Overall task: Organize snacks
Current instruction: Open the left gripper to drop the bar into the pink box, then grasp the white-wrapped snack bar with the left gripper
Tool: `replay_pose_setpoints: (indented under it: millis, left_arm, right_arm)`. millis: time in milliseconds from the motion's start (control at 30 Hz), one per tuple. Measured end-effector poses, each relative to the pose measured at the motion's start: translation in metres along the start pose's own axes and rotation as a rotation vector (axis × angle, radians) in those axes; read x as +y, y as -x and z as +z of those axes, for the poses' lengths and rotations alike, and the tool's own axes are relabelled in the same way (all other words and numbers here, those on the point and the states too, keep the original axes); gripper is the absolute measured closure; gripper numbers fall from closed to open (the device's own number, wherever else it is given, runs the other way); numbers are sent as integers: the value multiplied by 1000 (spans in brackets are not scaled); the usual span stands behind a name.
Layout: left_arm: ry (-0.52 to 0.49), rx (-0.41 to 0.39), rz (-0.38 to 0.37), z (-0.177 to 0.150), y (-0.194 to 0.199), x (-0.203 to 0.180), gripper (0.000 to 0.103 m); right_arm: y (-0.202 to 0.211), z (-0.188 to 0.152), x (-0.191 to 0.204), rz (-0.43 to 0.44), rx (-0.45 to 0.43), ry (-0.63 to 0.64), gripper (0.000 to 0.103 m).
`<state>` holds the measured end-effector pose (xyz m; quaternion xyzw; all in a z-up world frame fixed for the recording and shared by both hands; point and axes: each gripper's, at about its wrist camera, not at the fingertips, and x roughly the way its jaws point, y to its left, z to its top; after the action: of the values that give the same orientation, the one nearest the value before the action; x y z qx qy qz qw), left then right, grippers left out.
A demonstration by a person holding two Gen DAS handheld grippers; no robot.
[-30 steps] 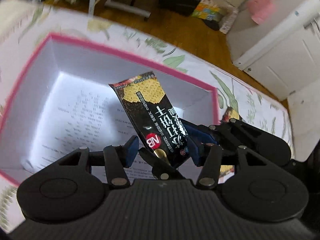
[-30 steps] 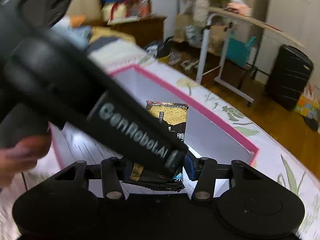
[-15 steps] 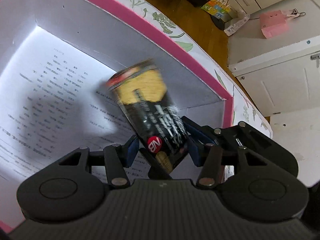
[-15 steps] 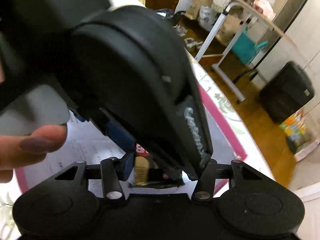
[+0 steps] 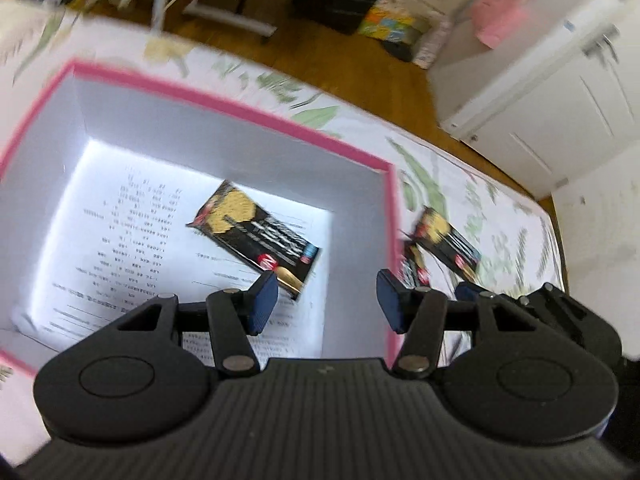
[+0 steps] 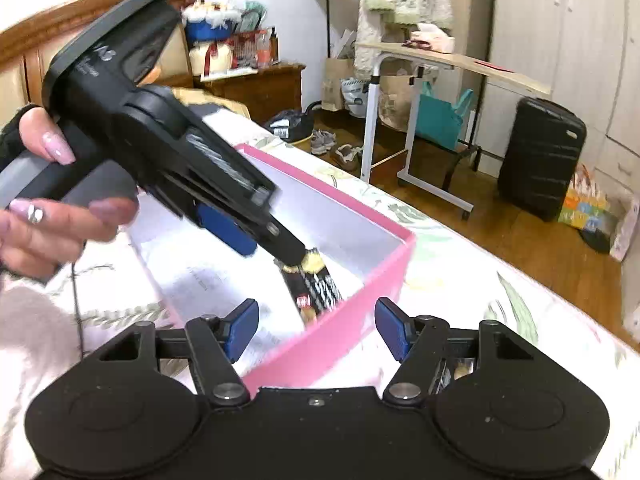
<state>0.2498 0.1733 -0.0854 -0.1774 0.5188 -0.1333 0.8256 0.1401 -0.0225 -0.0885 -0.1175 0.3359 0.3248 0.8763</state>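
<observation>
Both grippers, left gripper [image 5: 326, 306] and right gripper [image 6: 316, 330], are matte black with blue finger pads [image 6: 240, 330] and silver pivot screws; hand [image 6: 48, 216] shows pale pink polished nails.

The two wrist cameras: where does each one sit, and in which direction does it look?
Left wrist: on the left gripper, looking down into the pink box; only its open fingers show.
Right wrist: on the right gripper, looking across the box toward the room; the left hand shows.
Shared: the box and the snack packet inside.
</observation>
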Motion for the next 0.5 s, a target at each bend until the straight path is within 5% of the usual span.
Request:
replay_pose_setpoints:
  millis: [167, 500]
  left_arm:
    - [-196, -31, -11, -31, 34, -46, 49]
    - [-439, -40, -28, -86, 21, -128, 40]
  right_arm:
    - [63, -50, -14, -10, 29, -66, 34]
    - [79, -116, -53, -46, 146, -182, 34]
